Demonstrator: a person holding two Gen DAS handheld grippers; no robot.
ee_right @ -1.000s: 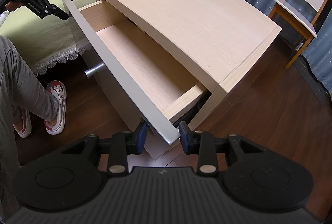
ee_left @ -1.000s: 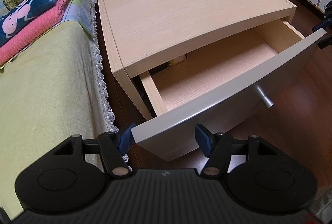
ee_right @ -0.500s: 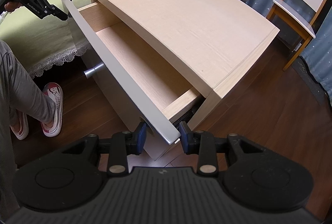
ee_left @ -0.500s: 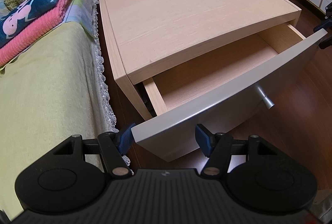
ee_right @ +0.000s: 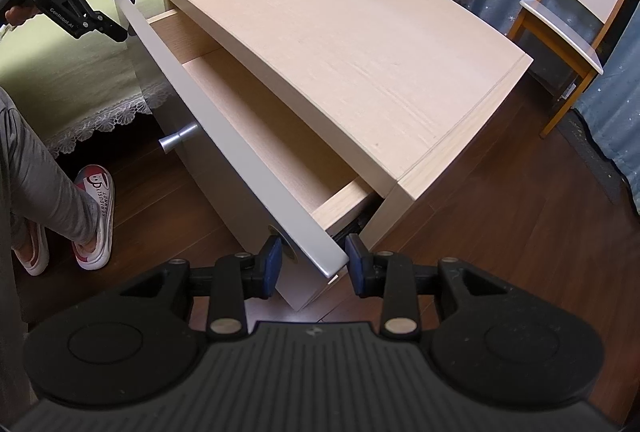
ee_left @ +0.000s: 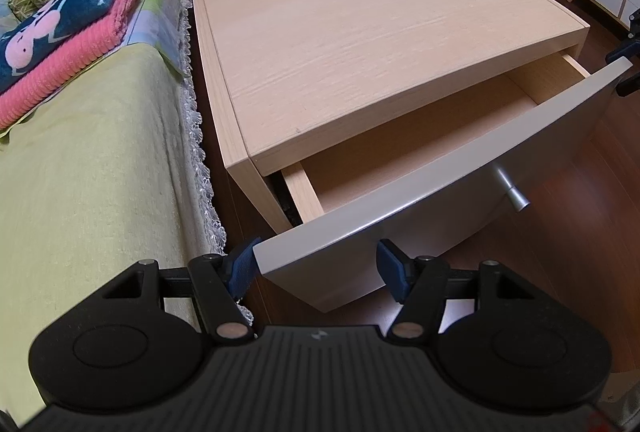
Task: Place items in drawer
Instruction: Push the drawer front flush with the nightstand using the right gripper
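— So, where's the drawer (ee_left: 400, 136)?

— Half out of the nightstand (ee_left: 360, 44). I've got the left gripper (ee_left: 316, 264) and right gripper (ee_right: 312, 260) spread, one straddling each end of its front panel (ee_right: 224, 136), neither pinching.

— Advice?

— I'd move both ends evenly, so it doesn't rack.

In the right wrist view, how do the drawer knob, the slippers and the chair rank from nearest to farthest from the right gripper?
1. Drawer knob: on the drawer front, up and left of the right gripper.
2. Slippers: on the floor at far left; roughly as near as the knob, so these two are too close to call.
3. Chair: far right, beyond the cabinet, clearly farthest.
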